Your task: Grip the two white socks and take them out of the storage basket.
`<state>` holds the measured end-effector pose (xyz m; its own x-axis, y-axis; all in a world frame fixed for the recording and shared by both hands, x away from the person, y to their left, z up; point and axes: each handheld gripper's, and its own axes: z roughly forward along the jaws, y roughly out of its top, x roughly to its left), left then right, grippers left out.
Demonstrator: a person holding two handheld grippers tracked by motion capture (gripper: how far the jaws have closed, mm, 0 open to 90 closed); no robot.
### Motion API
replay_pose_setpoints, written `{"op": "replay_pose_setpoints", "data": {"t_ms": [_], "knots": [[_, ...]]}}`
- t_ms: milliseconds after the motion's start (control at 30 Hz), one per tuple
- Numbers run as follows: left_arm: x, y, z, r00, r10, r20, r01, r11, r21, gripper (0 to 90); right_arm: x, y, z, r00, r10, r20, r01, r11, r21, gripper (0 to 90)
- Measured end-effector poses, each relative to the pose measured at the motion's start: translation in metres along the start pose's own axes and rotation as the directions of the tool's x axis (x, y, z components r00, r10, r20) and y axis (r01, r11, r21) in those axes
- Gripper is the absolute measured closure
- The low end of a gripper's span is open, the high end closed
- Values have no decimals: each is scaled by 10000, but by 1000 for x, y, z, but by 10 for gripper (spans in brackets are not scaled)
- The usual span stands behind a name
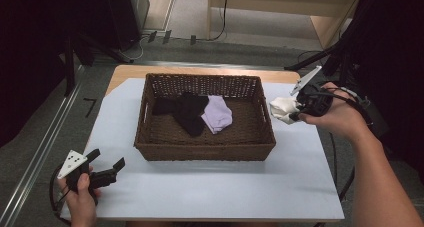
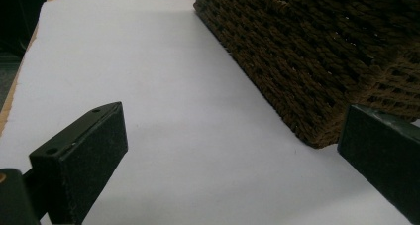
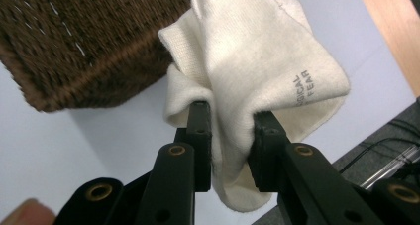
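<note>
Cream sock [image 3: 257, 61] pinched in the right claw [image 3: 232, 145] beside the basket [image 1: 142, 137]; it should clear the rim before release. Left claw [image 2: 228, 150] gapes empty.

We see a cream-white sock [image 3: 257, 71] bunched and folded on itself, its knit soft and ribbed, with small grey printed lettering on one flap. It is pinched between the fingers [image 3: 199, 136] of the right gripper [image 3: 232, 136], the cloth pressed into a narrow fold there. Most of it fans out beyond the fingertips, and a rounded end hangs back below them.
</note>
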<state>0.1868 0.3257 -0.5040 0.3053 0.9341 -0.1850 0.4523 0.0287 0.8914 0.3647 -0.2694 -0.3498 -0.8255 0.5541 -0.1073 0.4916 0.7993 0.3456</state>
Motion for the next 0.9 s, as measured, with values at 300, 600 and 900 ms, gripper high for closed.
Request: {"op": "replay_pose_setpoints", "data": {"t_ms": [300,600,900], "knots": [[0,0,0,10000,-2,2,2,10000,1,1,-4,-25,20,9986,525,-62,-522,9981,340,744],[0,0,0,10000,50,-11,-50,10000,-14,1,1,-42,56,9973,702,-215,-688,9959,590,744],[0,0,-1,10000,57,-29,-57,10000,-10,1,4,-57,80,9964,834,-143,-817,9922,946,743]]}}
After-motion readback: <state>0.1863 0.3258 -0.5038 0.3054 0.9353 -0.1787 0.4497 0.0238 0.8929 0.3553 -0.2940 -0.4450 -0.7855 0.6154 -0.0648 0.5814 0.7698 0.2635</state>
